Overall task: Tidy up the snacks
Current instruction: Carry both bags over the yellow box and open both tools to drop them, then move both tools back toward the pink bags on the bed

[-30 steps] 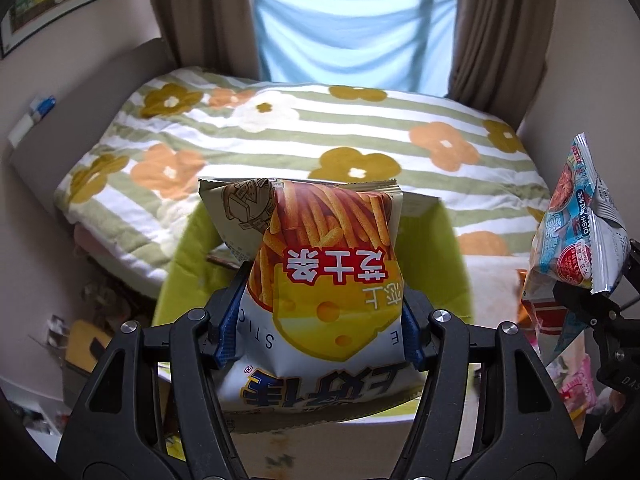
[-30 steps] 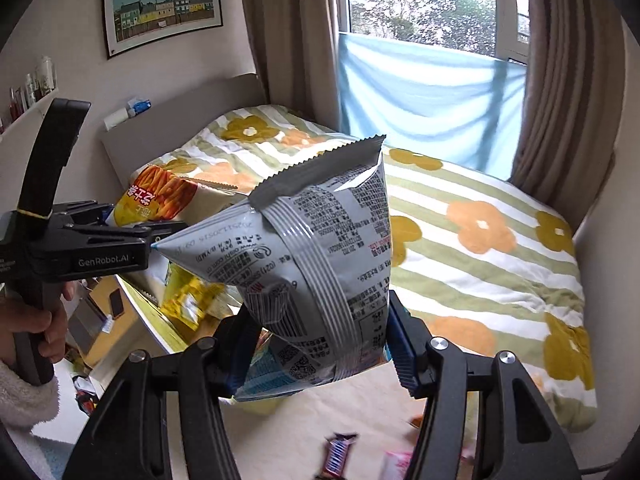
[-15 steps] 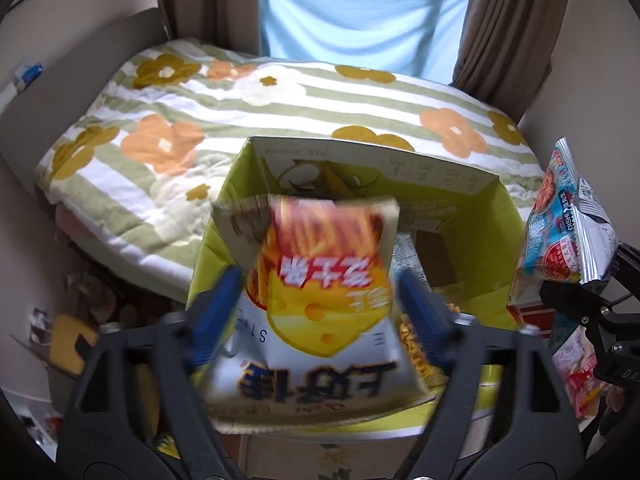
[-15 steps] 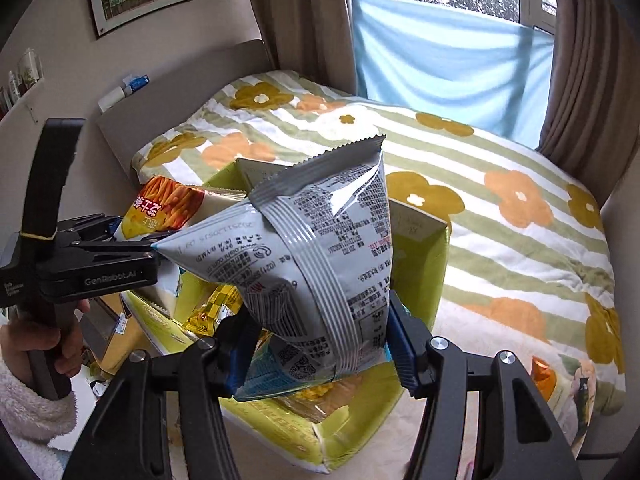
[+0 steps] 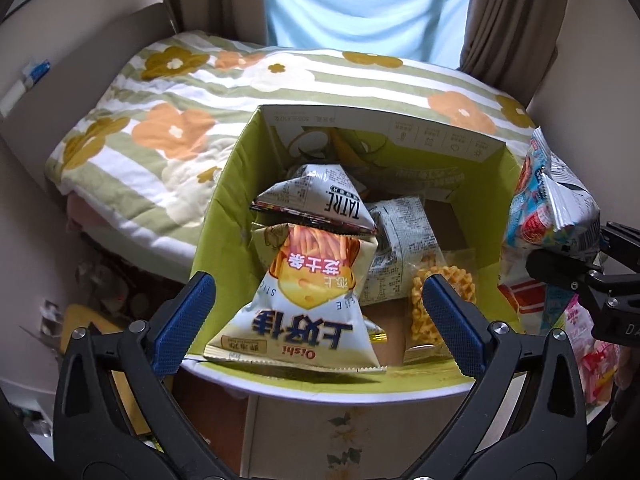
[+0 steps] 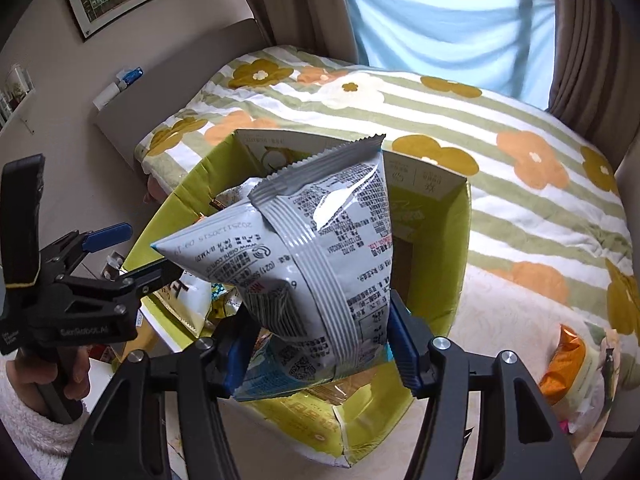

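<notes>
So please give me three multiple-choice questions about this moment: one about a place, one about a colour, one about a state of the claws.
1. Where is the cheese stick bag?
A. On the bed
B. In the green box, at its near wall
C. Clamped in the left claw

2. What colour are the pads of the left claw?
A. Blue
B. Red
C. White

3. What is the right claw doing?
A. It is open and holds nothing
B. It is shut on a candy bar
C. It is shut on the grey snack bag

Answers:
1. B, the bag lies inside the box, and neither pad touches it.
2. A, both pads show blue in the left wrist view.
3. C, the right wrist view shows the bag pinched between the jaws, above the box.
</notes>
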The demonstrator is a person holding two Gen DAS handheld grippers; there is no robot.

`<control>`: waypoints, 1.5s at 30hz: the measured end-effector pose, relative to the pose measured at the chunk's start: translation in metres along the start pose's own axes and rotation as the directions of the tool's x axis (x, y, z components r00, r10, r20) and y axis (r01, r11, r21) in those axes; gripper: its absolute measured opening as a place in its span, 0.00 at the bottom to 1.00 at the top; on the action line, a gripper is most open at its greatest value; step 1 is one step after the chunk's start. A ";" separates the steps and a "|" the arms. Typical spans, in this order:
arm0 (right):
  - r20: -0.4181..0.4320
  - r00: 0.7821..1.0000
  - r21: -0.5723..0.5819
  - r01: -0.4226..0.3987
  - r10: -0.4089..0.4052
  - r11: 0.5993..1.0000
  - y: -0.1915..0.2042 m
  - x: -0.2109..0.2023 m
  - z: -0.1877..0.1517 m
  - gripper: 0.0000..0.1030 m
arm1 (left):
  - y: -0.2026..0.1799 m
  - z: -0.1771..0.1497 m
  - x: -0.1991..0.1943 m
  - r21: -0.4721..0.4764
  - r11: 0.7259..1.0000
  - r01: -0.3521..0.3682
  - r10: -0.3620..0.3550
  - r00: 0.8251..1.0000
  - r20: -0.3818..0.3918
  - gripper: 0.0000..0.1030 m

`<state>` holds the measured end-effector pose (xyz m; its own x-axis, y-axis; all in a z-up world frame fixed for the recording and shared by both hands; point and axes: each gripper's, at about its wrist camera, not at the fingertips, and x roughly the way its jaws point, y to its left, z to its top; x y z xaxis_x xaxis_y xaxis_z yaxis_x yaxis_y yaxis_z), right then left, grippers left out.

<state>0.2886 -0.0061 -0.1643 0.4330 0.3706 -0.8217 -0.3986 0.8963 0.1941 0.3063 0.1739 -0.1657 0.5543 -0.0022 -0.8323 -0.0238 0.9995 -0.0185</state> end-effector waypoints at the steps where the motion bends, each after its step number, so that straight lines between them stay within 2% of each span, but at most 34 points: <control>1: -0.003 1.000 0.003 0.013 -0.013 1.000 0.000 0.002 -0.001 0.62 | 0.000 -0.001 -0.001 0.000 1.000 -0.001 0.001 1.000 0.000 1.00; 2: -0.008 1.000 0.001 0.027 -0.027 1.000 0.000 0.003 -0.001 0.74 | -0.001 -0.002 -0.002 -0.002 1.000 0.001 -0.001 1.000 -0.001 1.00; 4: -0.003 0.998 -0.010 0.056 -0.056 0.998 0.001 0.003 -0.004 0.85 | -0.002 -0.003 -0.004 -0.006 1.000 0.005 -0.005 1.000 0.000 1.00; 16: 0.076 0.995 0.043 0.064 -0.067 0.997 -0.003 -0.018 -0.016 0.86 | -0.007 -0.013 -0.012 0.004 0.999 0.040 -0.040 0.999 -0.011 1.00; 20: 0.109 0.989 0.057 0.096 -0.102 0.994 -0.003 -0.027 -0.020 0.88 | -0.014 -0.009 -0.014 0.031 0.998 0.052 -0.052 0.999 -0.006 1.00; 23: 0.099 0.988 0.083 0.113 -0.121 0.990 -0.006 -0.032 -0.024 0.88 | -0.021 -0.005 -0.013 0.039 0.995 0.089 -0.089 0.996 -0.010 1.00; 30: 0.094 0.969 0.166 0.211 -0.228 0.963 -0.023 -0.067 -0.045 0.88 | -0.057 -0.001 -0.015 0.111 0.982 0.153 -0.152 0.988 -0.022 1.00; 38: 0.087 0.927 0.300 0.325 -0.365 0.897 -0.060 -0.118 -0.095 0.88 | -0.121 0.000 -0.025 0.158 0.956 0.249 -0.244 0.969 -0.049 1.00; 41: 0.063 0.900 0.354 0.384 -0.431 0.853 -0.074 -0.136 -0.119 0.88 | -0.155 0.000 -0.032 0.191 0.945 0.266 -0.261 0.964 -0.052 1.00; 45: 0.029 0.882 0.471 0.402 -0.470 0.785 -0.099 -0.157 -0.160 0.88 | -0.208 -0.007 -0.038 0.260 0.911 0.320 -0.312 0.947 -0.075 1.00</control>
<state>0.1309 -0.1920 -0.1402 0.5926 -0.0869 -0.8008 0.2418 0.9675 0.0739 0.2843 -0.0344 -0.1339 0.4697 -0.3157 -0.8244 0.3725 0.9175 -0.1392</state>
